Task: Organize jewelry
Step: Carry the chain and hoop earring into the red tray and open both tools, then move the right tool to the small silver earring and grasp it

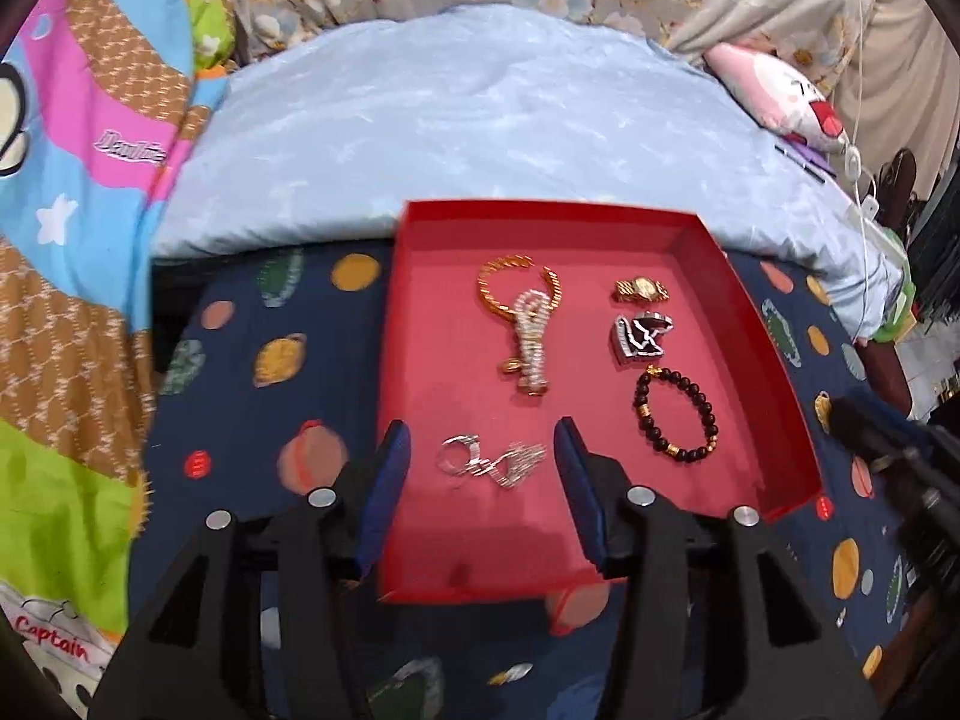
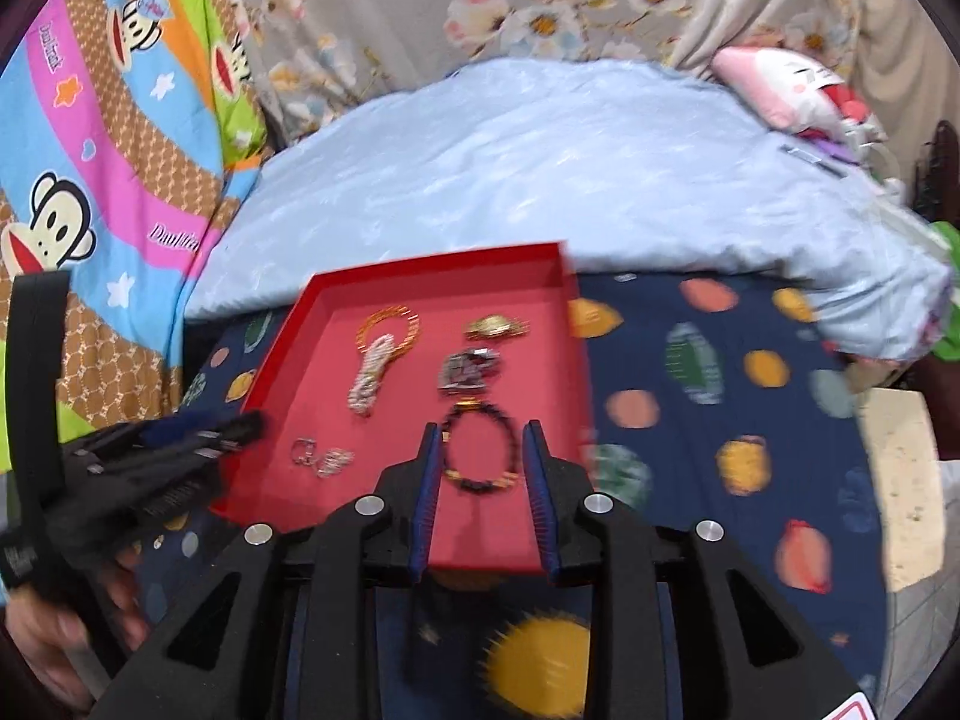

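Note:
A shallow red tray (image 1: 420, 324) lies on a navy planet-print cloth and holds several pieces of jewelry. My left gripper (image 1: 483, 432) hangs open over the tray's near left part, and a silver chain piece (image 1: 489, 462) lies between its blue fingers, untouched. Further back lie a gold bangle (image 1: 519, 288) with a pearl strand (image 1: 531, 342) across it, a gold watch (image 1: 642, 289) and a black-and-silver piece (image 1: 642, 339). My right gripper (image 2: 482, 427) is open, its fingers on either side of the black bead bracelet (image 2: 480, 450), which rests on the tray floor (image 2: 480, 522).
The navy cloth (image 2: 690, 420) spreads to the right of the tray. A pale blue blanket (image 1: 480, 120) lies behind it, with colourful cartoon bedding (image 1: 72, 240) at the left and a pink plush (image 1: 780, 90) at the far right. A hand (image 2: 54, 642) holds the left gripper's body (image 2: 150, 468).

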`<state>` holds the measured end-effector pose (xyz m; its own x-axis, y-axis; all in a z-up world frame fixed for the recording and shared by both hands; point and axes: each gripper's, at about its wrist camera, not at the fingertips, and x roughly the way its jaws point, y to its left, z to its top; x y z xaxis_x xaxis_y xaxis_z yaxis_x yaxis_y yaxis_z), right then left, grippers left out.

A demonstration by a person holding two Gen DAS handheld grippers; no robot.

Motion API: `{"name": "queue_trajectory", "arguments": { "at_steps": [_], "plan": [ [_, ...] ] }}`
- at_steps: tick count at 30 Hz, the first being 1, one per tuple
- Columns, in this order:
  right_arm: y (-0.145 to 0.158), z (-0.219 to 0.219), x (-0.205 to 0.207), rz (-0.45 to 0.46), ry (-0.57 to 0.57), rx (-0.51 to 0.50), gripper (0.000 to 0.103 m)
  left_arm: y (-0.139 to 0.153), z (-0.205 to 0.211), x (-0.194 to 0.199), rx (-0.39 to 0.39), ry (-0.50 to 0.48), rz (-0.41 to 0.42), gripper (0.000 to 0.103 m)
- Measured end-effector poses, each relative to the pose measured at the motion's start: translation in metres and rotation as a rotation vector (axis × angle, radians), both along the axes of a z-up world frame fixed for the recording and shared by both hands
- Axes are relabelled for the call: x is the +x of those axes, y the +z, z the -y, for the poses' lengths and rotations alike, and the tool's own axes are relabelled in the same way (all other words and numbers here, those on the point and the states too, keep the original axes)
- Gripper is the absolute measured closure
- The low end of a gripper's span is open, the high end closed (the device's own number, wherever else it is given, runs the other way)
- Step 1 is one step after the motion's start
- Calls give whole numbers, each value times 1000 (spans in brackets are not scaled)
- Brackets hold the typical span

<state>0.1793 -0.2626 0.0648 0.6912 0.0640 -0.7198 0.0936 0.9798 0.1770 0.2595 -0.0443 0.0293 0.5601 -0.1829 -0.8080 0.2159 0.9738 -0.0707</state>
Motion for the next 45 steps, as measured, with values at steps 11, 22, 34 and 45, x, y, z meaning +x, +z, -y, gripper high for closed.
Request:
{"name": "queue_trajectory", "arguments": {
  "at_steps": [11, 22, 34, 45],
  "plan": [
    [5, 56, -107, -25, -170, -26, 68, 5, -80, -67, -8, 112, -23, 48],
    [-35, 15, -150, -125, -93, 44, 68, -19, -98, -124, -5, 123, -106, 48],
    [-70, -85, -121, -182, 156, 44, 68, -52, -108, -165, 47, 115, -181, 48],
    [-97, -116, -85, -227, 204, 30, 68, -66, -135, -184, 26, 159, -232, 48]
  ]
}}
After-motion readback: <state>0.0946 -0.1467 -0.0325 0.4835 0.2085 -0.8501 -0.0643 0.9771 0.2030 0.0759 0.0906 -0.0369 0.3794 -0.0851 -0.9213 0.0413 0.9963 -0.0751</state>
